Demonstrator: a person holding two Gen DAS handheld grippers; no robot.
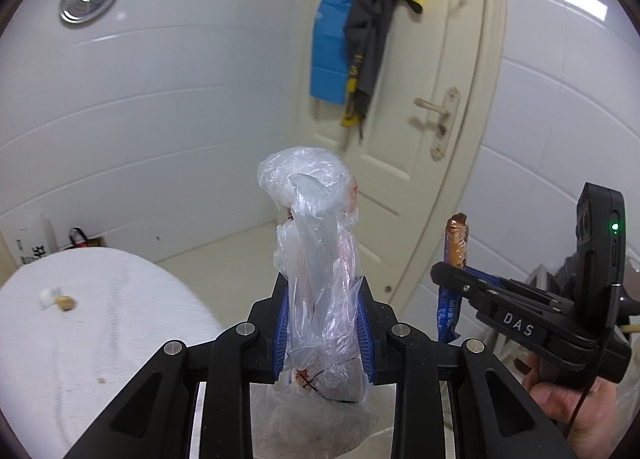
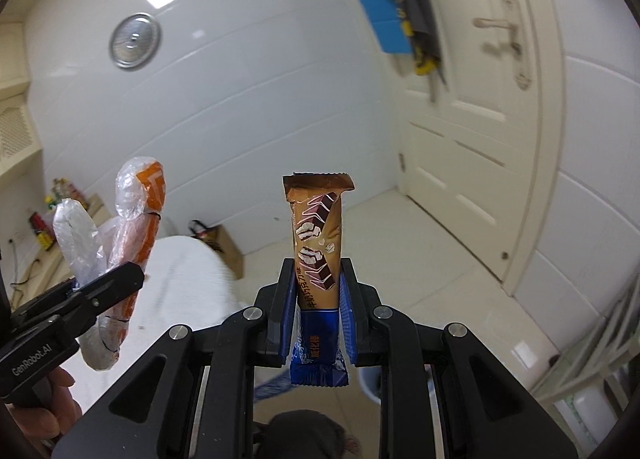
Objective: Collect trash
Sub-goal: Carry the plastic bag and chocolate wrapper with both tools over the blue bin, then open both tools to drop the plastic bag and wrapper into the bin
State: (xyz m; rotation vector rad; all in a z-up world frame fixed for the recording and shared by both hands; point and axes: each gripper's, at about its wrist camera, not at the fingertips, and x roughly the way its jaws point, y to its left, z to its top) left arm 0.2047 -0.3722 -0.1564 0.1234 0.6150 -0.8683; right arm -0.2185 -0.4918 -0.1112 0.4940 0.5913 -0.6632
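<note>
My left gripper (image 1: 323,311) is shut on a crumpled clear plastic bag (image 1: 316,243) with an orange wrapper inside, held upright in the air. It also shows in the right wrist view (image 2: 128,227), left of my right gripper. My right gripper (image 2: 318,291) is shut on a brown and blue wafer bar wrapper (image 2: 318,235), held upright. In the left wrist view the right gripper (image 1: 448,271) is at the right with the wrapper (image 1: 455,251) in its jaws. A small brown scrap with white paper (image 1: 60,301) lies on the round white table (image 1: 100,339).
A cream door (image 1: 420,99) with a handle stands ahead, with blue, grey and yellow clothes (image 1: 360,19) hung on it. White tiled walls surround it. A cardboard box (image 2: 226,247) sits on the floor behind the table. A blue-rimmed bin (image 2: 370,385) is partly hidden below my right gripper.
</note>
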